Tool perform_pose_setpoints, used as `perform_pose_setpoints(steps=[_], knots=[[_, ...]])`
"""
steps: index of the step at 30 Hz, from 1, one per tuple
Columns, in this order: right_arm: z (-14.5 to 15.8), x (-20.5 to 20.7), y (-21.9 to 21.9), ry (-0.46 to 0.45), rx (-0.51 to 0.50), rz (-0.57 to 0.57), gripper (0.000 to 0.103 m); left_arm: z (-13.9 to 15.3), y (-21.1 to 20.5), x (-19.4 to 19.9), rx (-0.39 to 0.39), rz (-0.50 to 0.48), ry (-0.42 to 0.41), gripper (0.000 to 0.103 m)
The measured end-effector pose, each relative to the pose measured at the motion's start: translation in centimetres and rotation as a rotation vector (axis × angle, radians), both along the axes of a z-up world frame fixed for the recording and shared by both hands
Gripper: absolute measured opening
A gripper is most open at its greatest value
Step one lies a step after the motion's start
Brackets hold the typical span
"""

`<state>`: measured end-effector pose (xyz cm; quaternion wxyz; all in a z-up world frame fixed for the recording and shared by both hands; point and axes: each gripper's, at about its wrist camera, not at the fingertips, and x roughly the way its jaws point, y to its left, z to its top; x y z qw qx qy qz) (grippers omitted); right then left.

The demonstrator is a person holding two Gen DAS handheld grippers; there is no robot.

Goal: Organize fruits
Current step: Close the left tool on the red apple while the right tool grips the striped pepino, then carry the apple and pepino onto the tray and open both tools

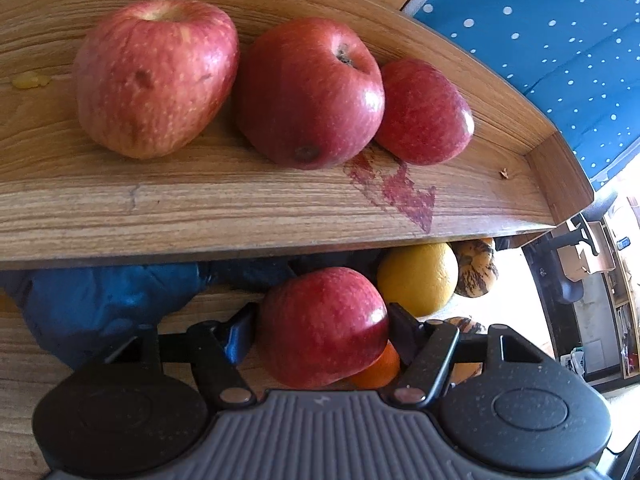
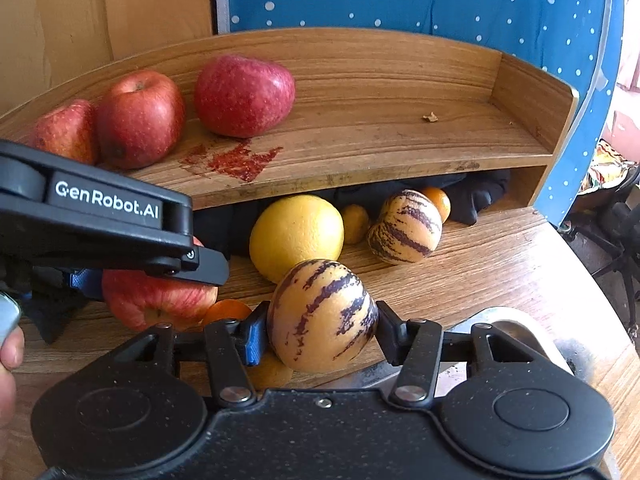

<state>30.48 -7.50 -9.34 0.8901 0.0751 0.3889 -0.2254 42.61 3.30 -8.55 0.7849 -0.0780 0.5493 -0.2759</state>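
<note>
nearest the right wrist camera, the right hand-held gripper (image 2: 322, 332) is closed around a striped yellow melon-like fruit (image 2: 322, 316), its two pads pressing the fruit's left and right flanks. the fruit stands with its long axis roughly upright, narrow end up, purple streaks running from top to bottom, which suits a side grip across the shorter width. it seems lifted just off the counter (image 2: 500, 264), though whether it touches is hard to tell.

just to its left, the left hand-held gripper (image 1: 322, 330) is clamped on a red apple (image 1: 322, 326), one pad on either side. the apple lies tilted, its stem-to-base axis leaning sideways; its stem end does not show. a small orange fruit (image 1: 378, 368) sits just under and behind it.

further on, loose on the counter, lie a large yellow citrus (image 2: 296, 236), a second striped fruit (image 2: 404, 228) leaning to the left, and two small orange fruits behind them, all at the mouth of the gap under the shelf, beside a dark blue cloth (image 1: 104, 300).

farthest, three red apples (image 1: 308, 92) sit in a row on the left part of the wooden shelf (image 2: 380, 128), close together or touching, against its back wall; a reddish stain marks the board before them. the apples look grouped by kind, so the held apple likely belongs beside them, and the shelf's bare right part may be meant for the striped fruits.
</note>
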Motion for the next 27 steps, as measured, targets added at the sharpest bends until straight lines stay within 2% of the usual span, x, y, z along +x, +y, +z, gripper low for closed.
perform_pose_setpoints(steps=[7,14,27], knots=[[1.5,-1.5,0.4,-0.027,-0.024,-0.017,0.055,1.4,0.3,-1.2,-0.019,-0.004,-0.031,0.072],[3.1,-5.0,1.0,-0.075,-0.013,-0.050,0.055,3.2,0.3,-3.5,-0.032,-0.028,-0.056,0.072],[5.4,-13.3,2.3,-0.056,0.010,-0.190,0.055,4.0,-2.1,-9.8,-0.058,-0.176,-0.035,0.072]])
